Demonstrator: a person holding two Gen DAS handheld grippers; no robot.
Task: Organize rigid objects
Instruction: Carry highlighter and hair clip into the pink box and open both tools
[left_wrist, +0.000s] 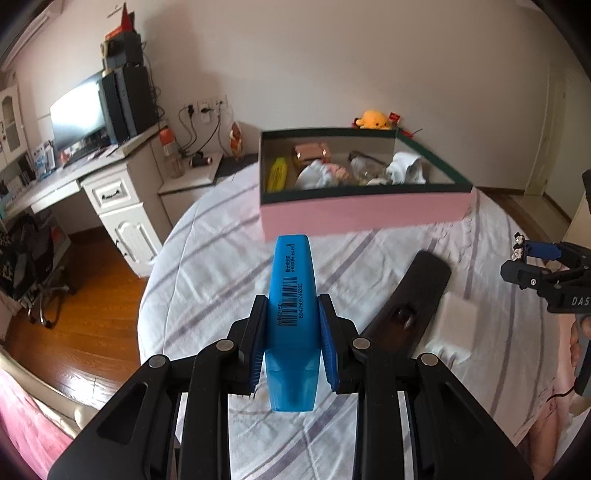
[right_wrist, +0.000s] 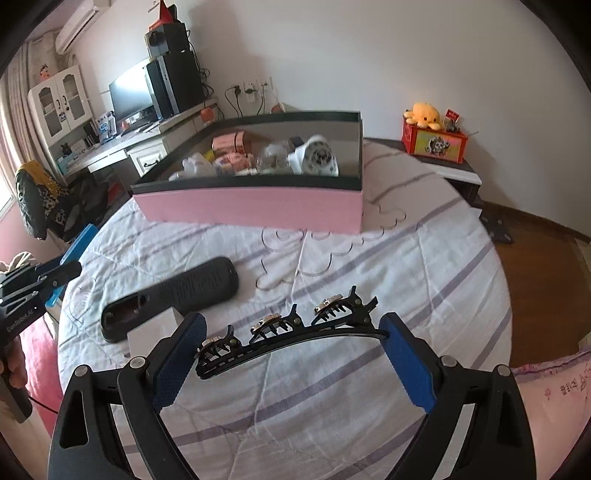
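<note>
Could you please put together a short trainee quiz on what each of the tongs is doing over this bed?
1. True or false: the left tongs are shut on the blue highlighter.
2. What lies between the fingers of the right tongs? A) black hair clip with three claws B) white mug C) yellow bottle
3. Fill in: the pink box stands on the striped ____.

Key: 1 true. 2 A; the black hair clip spans the open gap, and whether the pads touch its ends cannot be told. 3 bedspread.
</note>
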